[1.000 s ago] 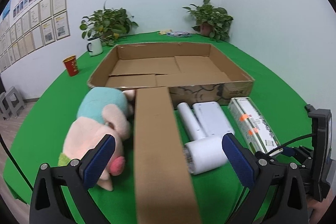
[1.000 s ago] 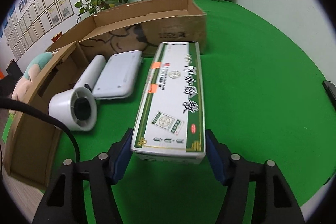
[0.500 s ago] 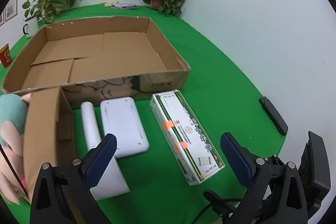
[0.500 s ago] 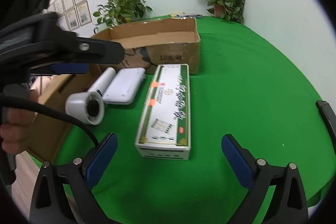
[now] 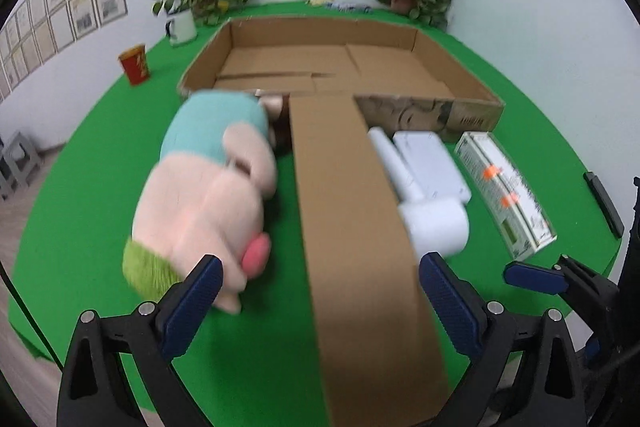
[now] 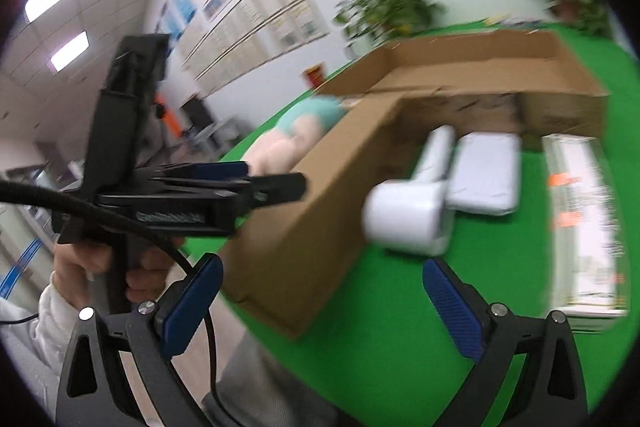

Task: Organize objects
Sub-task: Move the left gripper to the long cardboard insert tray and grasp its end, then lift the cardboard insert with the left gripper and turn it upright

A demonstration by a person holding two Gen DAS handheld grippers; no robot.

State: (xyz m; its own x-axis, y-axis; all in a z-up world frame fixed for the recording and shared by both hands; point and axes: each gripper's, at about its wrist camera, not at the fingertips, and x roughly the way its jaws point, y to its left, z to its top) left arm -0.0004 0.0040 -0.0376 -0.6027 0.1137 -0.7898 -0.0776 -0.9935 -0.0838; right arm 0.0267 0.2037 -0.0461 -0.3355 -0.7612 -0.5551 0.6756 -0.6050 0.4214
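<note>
A: Where is there room to move?

B: In the left wrist view the green table [image 5: 80,187] lies bare at left, out to its curved edge. A long cardboard flap [image 5: 352,227] runs down the centre from the cardboard box [image 5: 472,87] toward the lower edge, splitting the near space in two.

A: What is in the box?

B: Its floor shows only folded cardboard panels; nothing lies in it. All the items sit outside. The plush toy [image 5: 208,195] lies left of the flap, touching the box's near wall. Right of the flap: the white hair dryer [image 5: 432,223], the white flat case [image 5: 432,167] just beside it, and the long printed carton [image 5: 504,195] toward the right edge.

A: And the tongs?

B: The left gripper [image 5: 320,299] stands wide open at bottom centre, straddling the flap, holding nothing. The right gripper [image 6: 320,299] also gapes wide and empty, hair dryer [image 6: 408,219] beyond it. In the right view a hand [image 6: 104,267] at left grasps the left gripper's handle.
</note>
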